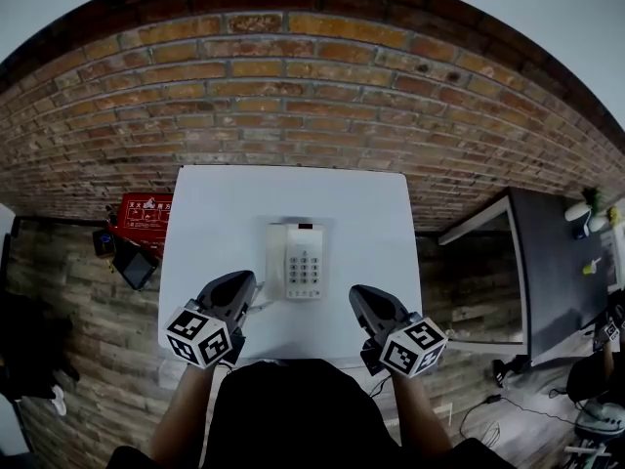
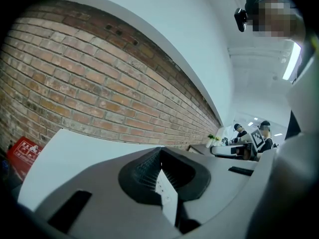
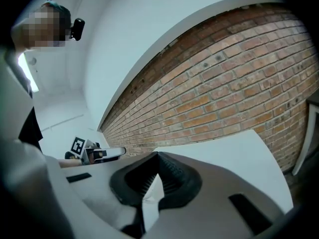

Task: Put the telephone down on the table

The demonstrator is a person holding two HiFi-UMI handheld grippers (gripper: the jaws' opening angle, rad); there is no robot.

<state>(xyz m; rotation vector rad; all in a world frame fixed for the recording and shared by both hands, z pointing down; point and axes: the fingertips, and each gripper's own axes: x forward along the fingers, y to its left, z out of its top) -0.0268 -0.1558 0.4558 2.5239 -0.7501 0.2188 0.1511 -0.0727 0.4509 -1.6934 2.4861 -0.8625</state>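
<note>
– Since the telephone [image 1: 298, 260] is in view, where is it placed?
– Laid flat mid-way on the table [image 1: 215, 213], just beyond the left gripper [image 1: 244, 281] and right gripper [image 1: 359, 296]; both sets of jaws are pressed together, nothing gripped.
– Surroundings?
– Red box [image 1: 145, 211] is seen on the floor at left, dark desk [image 1: 552, 262] at right, brick wall [image 1: 293, 96] behind.

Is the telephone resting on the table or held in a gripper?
Resting on the table. The telephone lies flat, keypad up, apart from the left gripper and the right gripper.
</note>
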